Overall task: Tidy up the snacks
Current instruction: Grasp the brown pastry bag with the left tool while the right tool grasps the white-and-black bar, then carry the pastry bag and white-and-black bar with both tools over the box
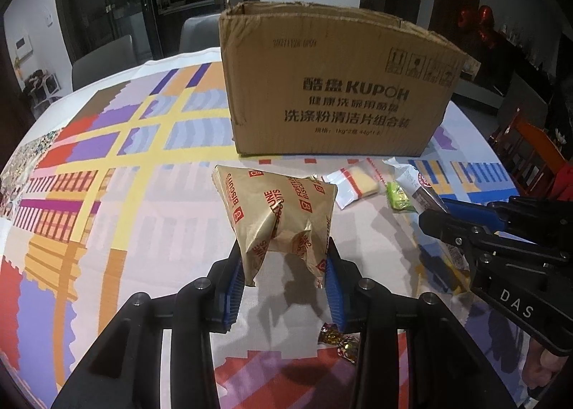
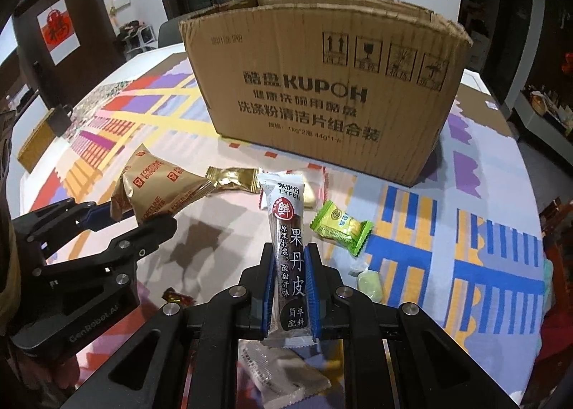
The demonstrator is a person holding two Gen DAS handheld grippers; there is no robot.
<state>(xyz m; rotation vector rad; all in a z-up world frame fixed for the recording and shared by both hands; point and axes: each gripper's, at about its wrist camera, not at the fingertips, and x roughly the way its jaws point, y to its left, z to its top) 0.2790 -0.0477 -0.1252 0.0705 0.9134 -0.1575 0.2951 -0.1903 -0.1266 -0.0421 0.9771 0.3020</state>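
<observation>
My left gripper [image 1: 284, 260] is shut on a gold Fortune Biscuits bag [image 1: 275, 210] and holds it above the table, in front of the open KUPOH cardboard box [image 1: 333, 86]. My right gripper [image 2: 289, 265] is shut on a long dark fruit-leather bar [image 2: 288, 248], held upright before the same box [image 2: 322, 94]. The left gripper with the biscuit bag [image 2: 150, 190] shows at the left of the right wrist view. The right gripper [image 1: 440, 215] shows at the right of the left wrist view.
On the patterned tablecloth [image 1: 107, 176] lie a yellow wafer in a clear wrapper [image 1: 354, 183], a green candy [image 2: 340, 226], a gold wrapped snack [image 2: 232, 179], a pale green candy [image 2: 369, 283], a red-gold candy [image 1: 338, 341] and a clear packet [image 2: 283, 373]. Chairs stand behind the table.
</observation>
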